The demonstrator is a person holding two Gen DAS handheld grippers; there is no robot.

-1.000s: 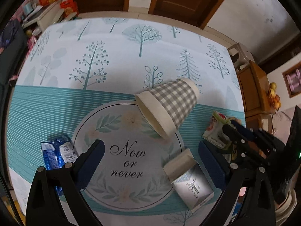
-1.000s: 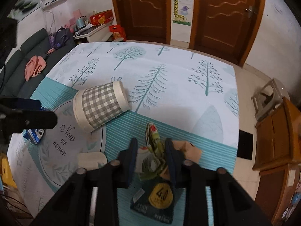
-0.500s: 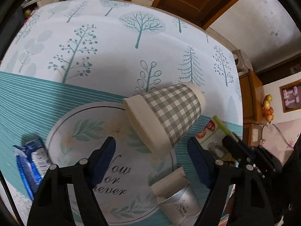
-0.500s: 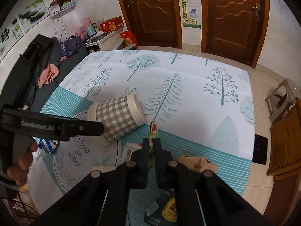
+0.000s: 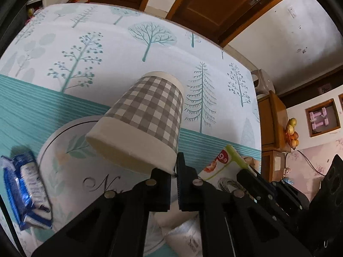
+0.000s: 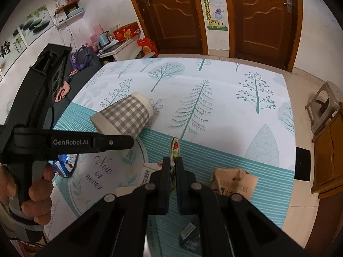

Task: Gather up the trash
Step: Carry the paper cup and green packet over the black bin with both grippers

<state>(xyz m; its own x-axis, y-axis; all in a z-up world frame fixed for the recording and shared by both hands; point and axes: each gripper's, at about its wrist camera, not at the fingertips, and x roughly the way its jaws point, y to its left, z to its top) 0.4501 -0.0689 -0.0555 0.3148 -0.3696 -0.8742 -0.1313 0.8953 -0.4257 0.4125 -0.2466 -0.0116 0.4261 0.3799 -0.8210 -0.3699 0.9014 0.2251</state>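
A grey checked paper bin (image 5: 148,120) lies on its side on the tree-print mat, its open rim toward me. My left gripper (image 5: 174,172) is shut on the bin's rim at its lower right edge; the bin (image 6: 126,115) also shows in the right wrist view. My right gripper (image 6: 173,167) is shut on a green and red snack wrapper (image 6: 174,147) and holds it above the mat, right of the bin. The wrapper (image 5: 223,165) also shows in the left wrist view.
A blue wipes packet (image 5: 25,188) lies left of the bin. A crumpled brown carton (image 6: 233,182), a dark packet (image 6: 189,235) and a white box (image 5: 184,235) lie on the mat (image 6: 214,81). A plastic stool (image 6: 323,105) and a wooden cabinet (image 6: 328,154) stand right.
My left gripper moved in and closed on the bin's rim. My right gripper closed on the wrapper and lifted it off the mat.
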